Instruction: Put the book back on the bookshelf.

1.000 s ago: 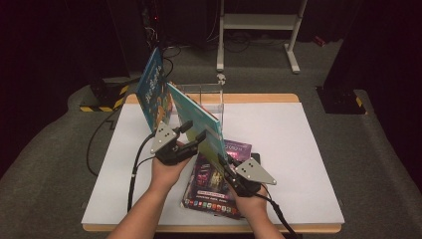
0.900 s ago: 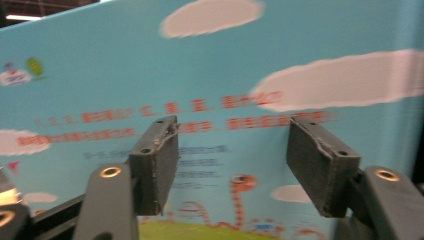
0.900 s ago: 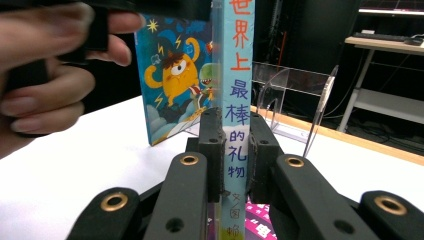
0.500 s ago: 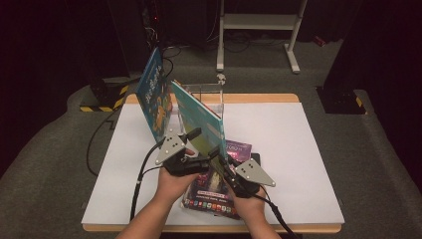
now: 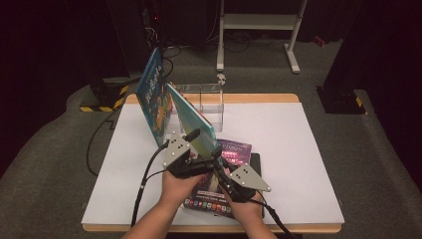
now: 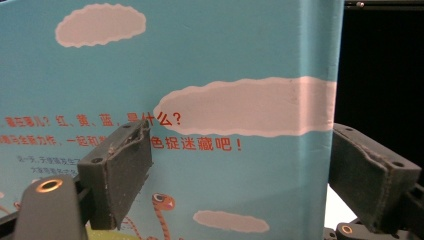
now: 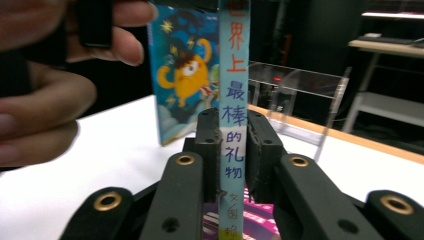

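We found the right gripper clamped on the spine of a thin blue book, held upright, with the left gripper spread wide astride its cover, not yet gripping. Beyond them another book stood by the clear stand, apparently awaiting this one; under the grippers a purple book lay flat.

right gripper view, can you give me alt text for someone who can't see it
The right gripper has its two black jaws shut on the spine of a thin upright book with Chinese lettering. Behind it stands another book showing an orange cartoon monster, on a white table. A hand shows at the upper left.
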### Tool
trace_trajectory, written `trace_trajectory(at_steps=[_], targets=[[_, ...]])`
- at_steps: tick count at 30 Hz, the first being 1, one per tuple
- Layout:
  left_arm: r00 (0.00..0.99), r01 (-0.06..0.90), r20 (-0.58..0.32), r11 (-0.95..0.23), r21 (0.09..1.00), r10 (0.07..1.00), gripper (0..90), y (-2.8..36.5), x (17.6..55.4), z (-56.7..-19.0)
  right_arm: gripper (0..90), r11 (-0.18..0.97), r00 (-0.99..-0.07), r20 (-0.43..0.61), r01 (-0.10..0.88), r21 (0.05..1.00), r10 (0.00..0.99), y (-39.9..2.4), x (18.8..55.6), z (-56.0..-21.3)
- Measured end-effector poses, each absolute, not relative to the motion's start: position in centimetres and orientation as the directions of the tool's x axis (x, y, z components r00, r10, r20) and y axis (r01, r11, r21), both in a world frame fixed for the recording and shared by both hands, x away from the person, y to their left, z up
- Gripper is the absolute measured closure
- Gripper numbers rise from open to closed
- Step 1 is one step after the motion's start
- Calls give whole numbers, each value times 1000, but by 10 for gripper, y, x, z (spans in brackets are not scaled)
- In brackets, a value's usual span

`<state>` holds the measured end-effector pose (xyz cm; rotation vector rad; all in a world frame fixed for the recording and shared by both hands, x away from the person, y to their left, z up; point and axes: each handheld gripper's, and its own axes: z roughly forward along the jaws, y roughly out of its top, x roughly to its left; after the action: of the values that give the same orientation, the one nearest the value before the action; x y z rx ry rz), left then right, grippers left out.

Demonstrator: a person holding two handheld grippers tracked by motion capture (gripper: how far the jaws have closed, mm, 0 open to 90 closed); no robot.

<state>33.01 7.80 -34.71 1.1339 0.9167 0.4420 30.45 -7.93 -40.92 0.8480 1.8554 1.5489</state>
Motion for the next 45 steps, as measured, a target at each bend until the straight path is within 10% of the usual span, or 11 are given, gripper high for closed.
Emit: trace_trajectory(at_steps=[45], targets=[[547, 100, -355, 362, 927, 758, 264, 148, 300, -360, 593, 185, -800, -24, 109, 977, 599, -13, 283, -419]])
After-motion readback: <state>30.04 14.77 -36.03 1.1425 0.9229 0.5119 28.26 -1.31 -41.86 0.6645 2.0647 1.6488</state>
